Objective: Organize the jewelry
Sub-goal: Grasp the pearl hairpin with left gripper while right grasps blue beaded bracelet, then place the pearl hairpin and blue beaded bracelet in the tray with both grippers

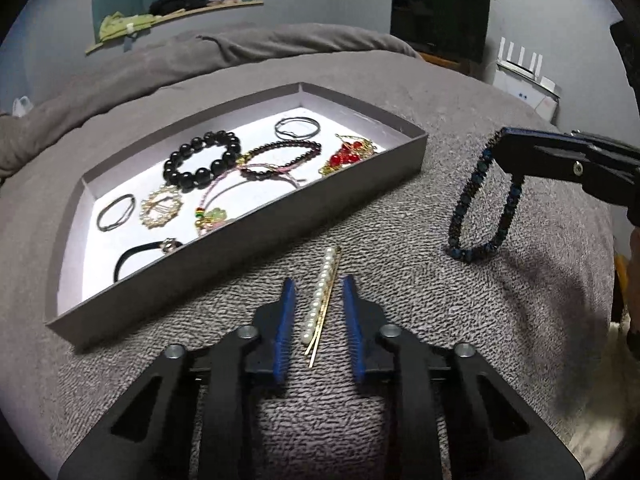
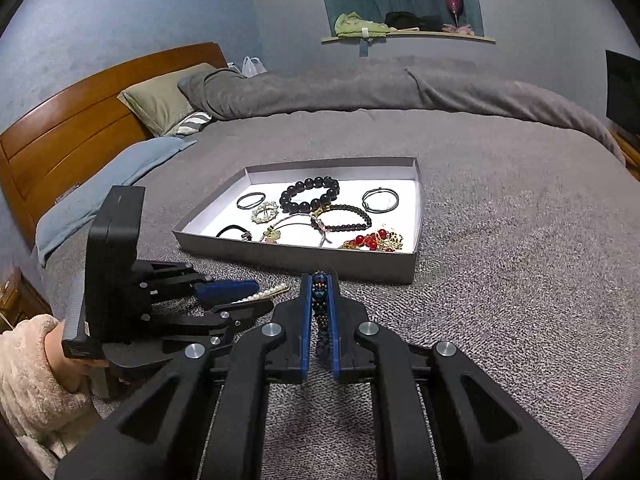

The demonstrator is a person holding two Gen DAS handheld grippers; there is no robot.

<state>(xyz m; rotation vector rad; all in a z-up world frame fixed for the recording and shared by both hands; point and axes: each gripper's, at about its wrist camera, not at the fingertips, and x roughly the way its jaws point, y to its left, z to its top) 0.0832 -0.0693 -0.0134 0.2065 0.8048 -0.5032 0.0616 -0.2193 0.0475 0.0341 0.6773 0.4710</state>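
A grey tray with a white floor lies on the bed and holds several bracelets, rings and hair ties; it also shows in the right wrist view. A pearl hairpin lies on the blanket between the open fingers of my left gripper, untouched. My right gripper is shut on a dark blue beaded bracelet, whose lower end touches the blanket. In the right wrist view the bracelet is pinched at my right gripper, and my left gripper straddles the hairpin.
The grey blanket covers the bed. Pillows and a wooden headboard are at the far left. A dark screen and a white router stand beyond the bed.
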